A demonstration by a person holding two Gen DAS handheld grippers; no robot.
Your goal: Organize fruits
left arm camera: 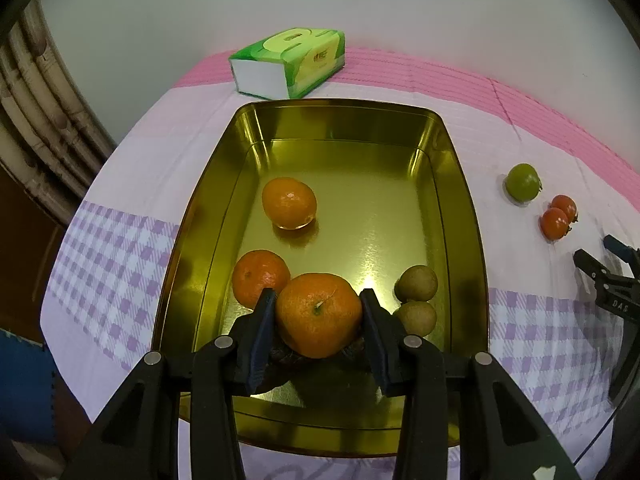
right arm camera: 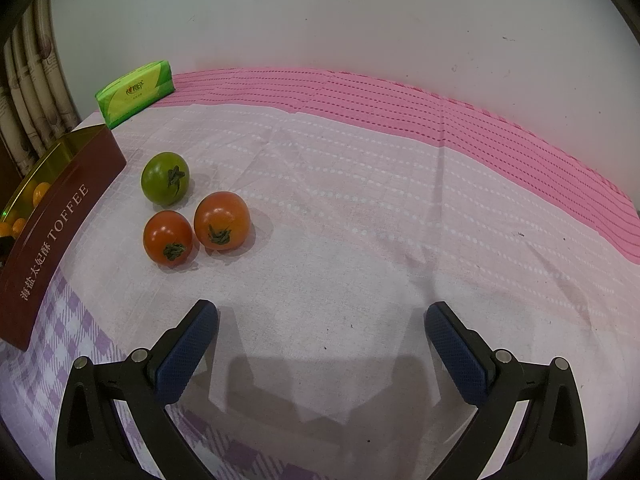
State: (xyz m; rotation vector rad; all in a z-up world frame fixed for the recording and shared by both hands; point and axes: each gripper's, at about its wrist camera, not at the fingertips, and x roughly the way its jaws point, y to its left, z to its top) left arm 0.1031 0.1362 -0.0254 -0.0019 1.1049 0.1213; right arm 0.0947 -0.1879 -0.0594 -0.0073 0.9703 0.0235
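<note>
Pink-and-lilac checked cloth covers the table (right arm camera: 360,240), with a plain pale wall behind it.

Nearest in the left wrist view, the left gripper (left arm camera: 319,300) is pinching a mandarin (left arm camera: 318,314) between its blue pads, low over the near end of the gold tin (left arm camera: 340,112). The mandarin's stem scar faces up toward the camera; the fruit is nearly round, so it has no real long axis. At about 10 o'clock from it, just beside it and perhaps touching, lies a second mandarin (left arm camera: 258,276). At 3 o'clock sit two small brown-green fruits (left arm camera: 416,300), touching each other. Farther off at 12 o'clock a third mandarin (left arm camera: 289,202) lies alone, and beyond the tin is a green tissue pack (left arm camera: 288,62).

In the right wrist view, the right gripper (right arm camera: 321,320) hangs spread wide over bare cloth, holding nothing. At its 10 o'clock are two red tomatoes (right arm camera: 196,232) touching, stems toward the camera, with a green tomato (right arm camera: 165,178) just behind them, near the tin's brown outer wall.

Risks, as I judge them: if let go from any height, the mandarin could roll on the slick tin floor and knock its neighbours. A hard squeeze could bruise it. The round tomatoes may roll away if nudged off-centre.
</note>
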